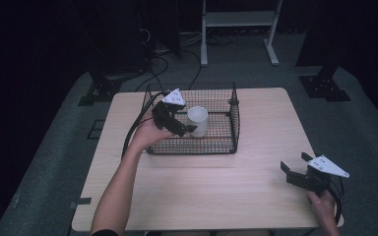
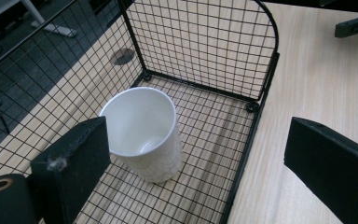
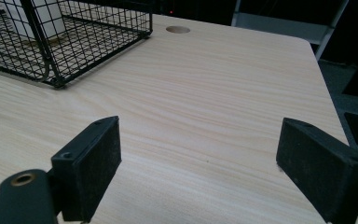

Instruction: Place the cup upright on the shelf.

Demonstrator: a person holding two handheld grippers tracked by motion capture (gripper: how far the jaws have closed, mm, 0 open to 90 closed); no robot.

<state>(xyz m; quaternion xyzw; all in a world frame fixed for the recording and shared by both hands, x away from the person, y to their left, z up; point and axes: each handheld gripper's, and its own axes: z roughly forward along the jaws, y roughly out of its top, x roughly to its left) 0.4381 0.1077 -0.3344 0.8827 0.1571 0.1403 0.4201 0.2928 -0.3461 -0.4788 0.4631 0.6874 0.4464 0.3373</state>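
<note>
A white cup [image 1: 197, 120] stands upright inside a black wire basket [image 1: 236, 113] at the back middle of the wooden table [image 1: 216, 182]. My left gripper [image 1: 184, 129] reaches over the basket's left front corner, with its tips close beside the cup. In the left gripper view the cup [image 2: 144, 130] is empty and lies ahead of the wide-apart jaws of my left gripper [image 2: 191, 140], which are open and hold nothing. The basket's wire wall [image 2: 205, 46] rises behind the cup. My right gripper [image 1: 295, 162] rests low at the table's front right, and its jaws [image 3: 198, 135] are open over bare wood.
The basket [image 3: 98, 28] sits at the far left in the right gripper view, with a round cable hole [image 3: 177, 29] in the tabletop just behind it. A white frame stand [image 1: 238, 29] and cables lie on the floor beyond the table.
</note>
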